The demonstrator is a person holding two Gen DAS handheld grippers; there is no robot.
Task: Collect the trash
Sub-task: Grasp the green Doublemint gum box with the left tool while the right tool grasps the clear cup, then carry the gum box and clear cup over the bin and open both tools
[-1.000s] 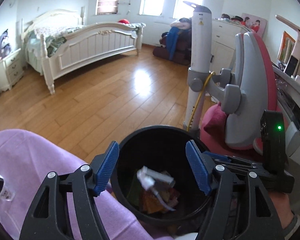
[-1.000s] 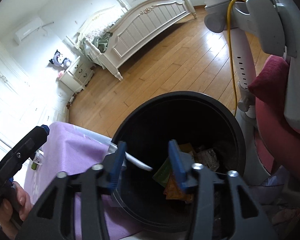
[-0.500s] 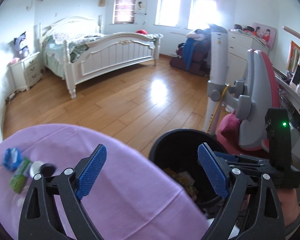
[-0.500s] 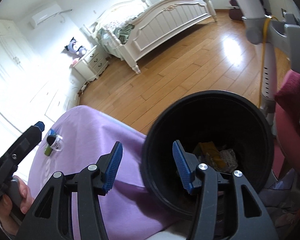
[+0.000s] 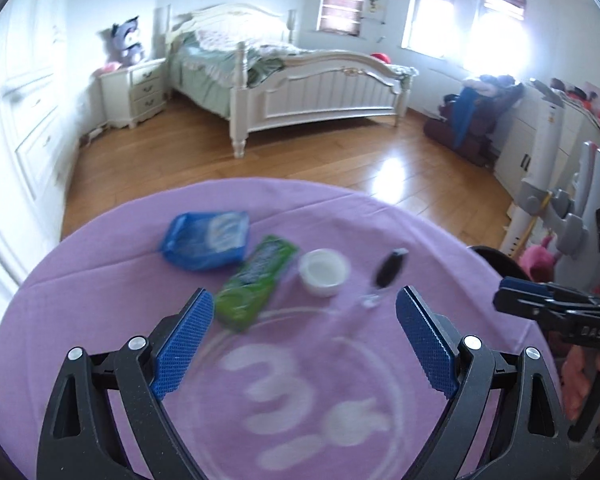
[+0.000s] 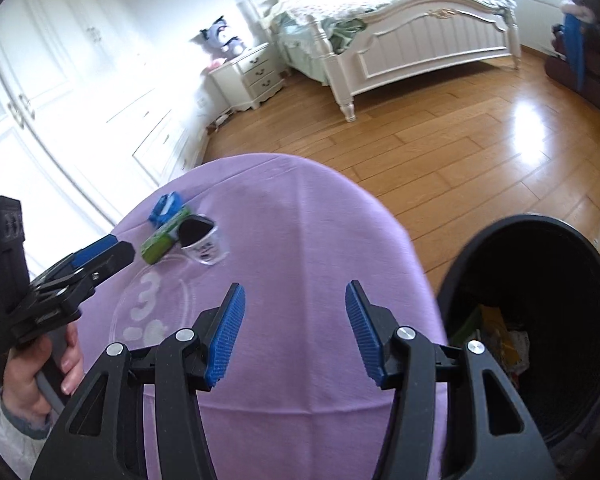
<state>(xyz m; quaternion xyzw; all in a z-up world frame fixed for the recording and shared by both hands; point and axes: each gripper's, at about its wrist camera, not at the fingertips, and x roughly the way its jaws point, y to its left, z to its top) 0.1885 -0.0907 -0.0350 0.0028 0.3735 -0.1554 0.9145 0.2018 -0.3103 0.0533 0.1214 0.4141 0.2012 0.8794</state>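
Observation:
On the purple tablecloth (image 5: pixel 380 220) lie a blue packet (image 5: pixel 206 246), a green wrapper (image 5: pixel 256 282), a small white tub (image 5: pixel 324 272) and a clear cup with dark contents (image 5: pixel 388 276). My left gripper (image 5: pixel 304 340) hovers just short of them, open wide and empty. The right wrist view shows the blue packet (image 6: pixel 166 208), green wrapper (image 6: pixel 164 240) and cup (image 6: pixel 202 242) far to the left. My right gripper (image 6: pixel 294 332) is open over bare cloth with nothing between its fingers. The black trash bin (image 6: pixel 540 264) stands at its right and holds wrappers.
A clear round disc with a white "3" (image 5: pixel 284 380) lies on the cloth under the left gripper. A hand (image 6: pixel 36 372) holds the left gripper's grip. Beyond the table are wooden floor (image 6: pixel 440 152), a white bed (image 5: pixel 320 96) and a nightstand (image 5: pixel 136 92).
Both grippers have swung left from over the black bin to over the purple table. The left jaws have spread wider. The table's trash has come into view.

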